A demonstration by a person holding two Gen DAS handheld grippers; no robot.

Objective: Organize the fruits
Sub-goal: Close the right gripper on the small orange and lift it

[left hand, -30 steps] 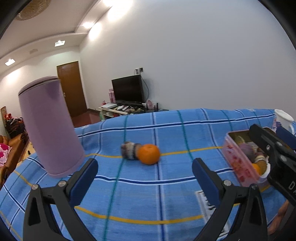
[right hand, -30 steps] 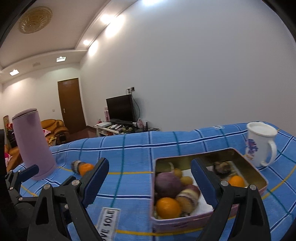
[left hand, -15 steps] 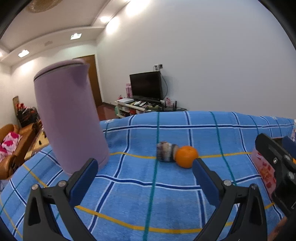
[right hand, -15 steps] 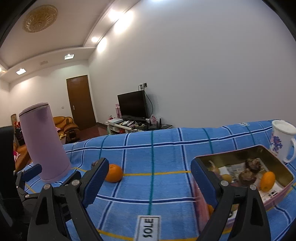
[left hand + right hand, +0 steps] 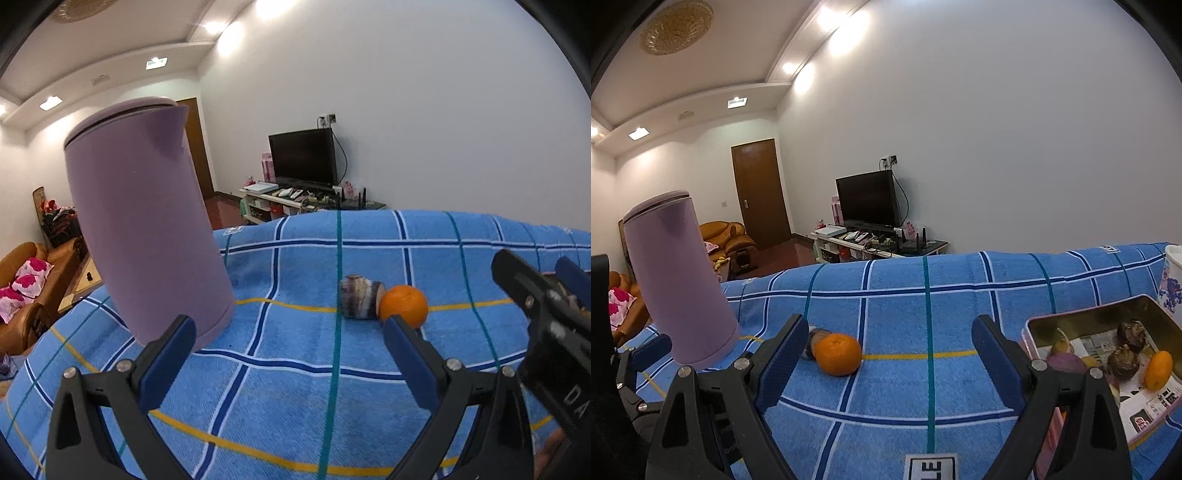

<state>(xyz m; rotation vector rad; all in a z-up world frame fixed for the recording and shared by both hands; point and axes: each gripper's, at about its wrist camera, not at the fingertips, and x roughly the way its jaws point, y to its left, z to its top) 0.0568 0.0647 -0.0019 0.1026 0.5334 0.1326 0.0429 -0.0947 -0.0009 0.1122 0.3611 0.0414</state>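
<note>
Orange [image 5: 838,354] on blue cloth [image 5: 295,387], touching striped chunk [image 5: 360,301] – light, round, rolls easily; grip across middle (gently). Left gripper [image 5: 286,345] and right gripper [image 5: 890,341] – both spread wide, empty

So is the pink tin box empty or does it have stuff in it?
Not empty. The lidless pink tin holds an orange, dark round fruits and printed paper.

I see a round orange mandarin [image 5: 838,353] lying on the blue checked cloth, touching a purple-streaked cut tuber piece [image 5: 360,301]. More fruits fill the open pink rectangular tin [image 5: 1038,325].
</note>
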